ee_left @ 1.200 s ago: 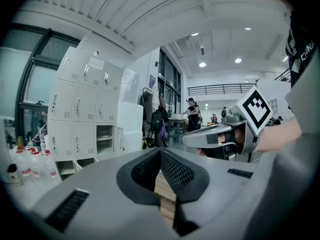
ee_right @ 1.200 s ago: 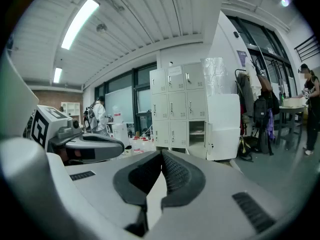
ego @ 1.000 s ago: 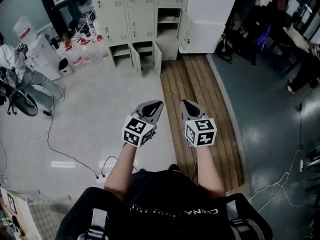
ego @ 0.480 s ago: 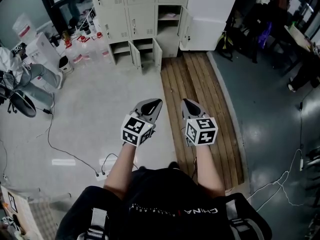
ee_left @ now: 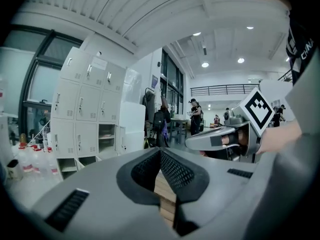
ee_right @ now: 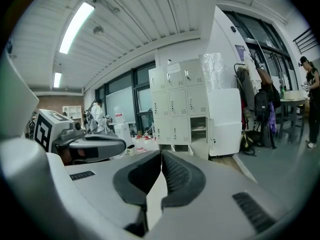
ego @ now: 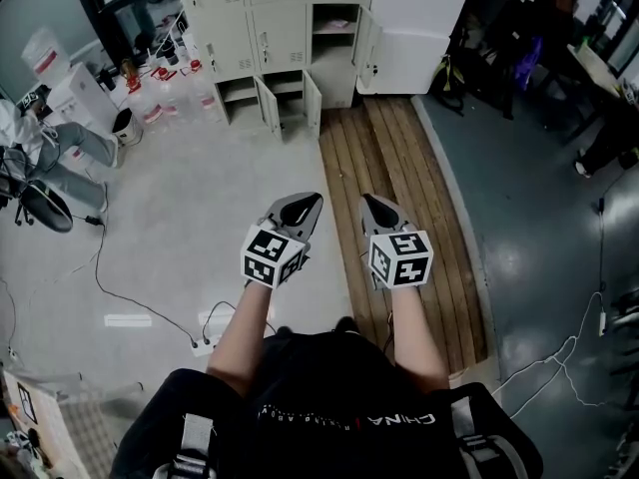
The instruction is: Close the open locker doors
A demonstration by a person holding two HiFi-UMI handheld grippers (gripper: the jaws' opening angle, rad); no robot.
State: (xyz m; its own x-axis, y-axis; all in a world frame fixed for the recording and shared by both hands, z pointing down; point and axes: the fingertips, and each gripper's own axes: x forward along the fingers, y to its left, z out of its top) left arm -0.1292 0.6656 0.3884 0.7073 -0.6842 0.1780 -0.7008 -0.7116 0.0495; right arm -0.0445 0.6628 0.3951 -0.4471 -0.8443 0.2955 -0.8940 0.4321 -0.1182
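Grey concrete floor (ego: 190, 208) lies between the person and the lockers (ego: 282, 30), which stand well apart at the far wall.

**Claw state.** Left claw (ego: 313, 201) and right claw (ego: 367, 203): each pressed together, nothing between the pads.

**Hazards (judged).**
- A cable (ego: 150, 312) trails across the floor on the left, so a step that way could snag it.
- The edge of the wooden boards (ego: 399, 188) is a possible trip line.
- The two low doors (ego: 290, 106) project outward. A push near the hinge could let one swing back.

**View comparison.** The head view alone shows the floor, the cable and the low doors from above. The right gripper view shows the locker fronts upright: upper rows closed, one open compartment with a shelf (ee_right: 198, 126). The left gripper view adds people at the far end of the hall.
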